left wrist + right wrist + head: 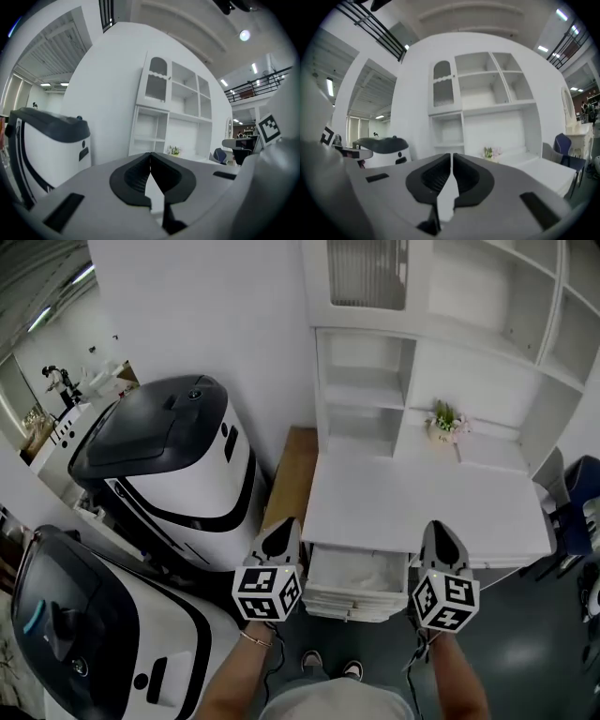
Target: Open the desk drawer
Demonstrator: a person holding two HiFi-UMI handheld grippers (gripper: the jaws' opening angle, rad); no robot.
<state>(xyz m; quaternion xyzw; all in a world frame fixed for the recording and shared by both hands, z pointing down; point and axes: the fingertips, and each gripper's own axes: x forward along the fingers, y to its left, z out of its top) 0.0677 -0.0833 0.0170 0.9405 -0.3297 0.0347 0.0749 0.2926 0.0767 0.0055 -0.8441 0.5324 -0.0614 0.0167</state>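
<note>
Drawer (361, 570) trouble comes first, since it sits under the front edge of the white desk (422, 512), on top of a short stack of drawers. In the head view it seems to be pulled out, with its pale inside showing. The steep angle makes it hard to say how far, so that is a guess.

Neither tool is on it. The left gripper (150, 157) is pressed together, its dark pads meeting at the tips with nothing between them. The right gripper (452, 157) is drawn almost together, with only a hairline of light between its pads and nothing in it. Both are held up in front of the person, pointing roughly level at the shelves (375, 381) and the small potted plant (443, 423), well above the drawer front.

If the drawer counts as open, the main risk is the person's legs. The shoes (328, 667) stand just in front of it, and a step forward could knock it back in. If it needs to come out further, closed jaws cannot take its front edge. They would have to spread and come down first, or they would only nudge it shut. A hard pull could also drag it off its runners. To the left, the big white machine (178, 451) stands close enough for a swinging elbow to catch it.
</note>
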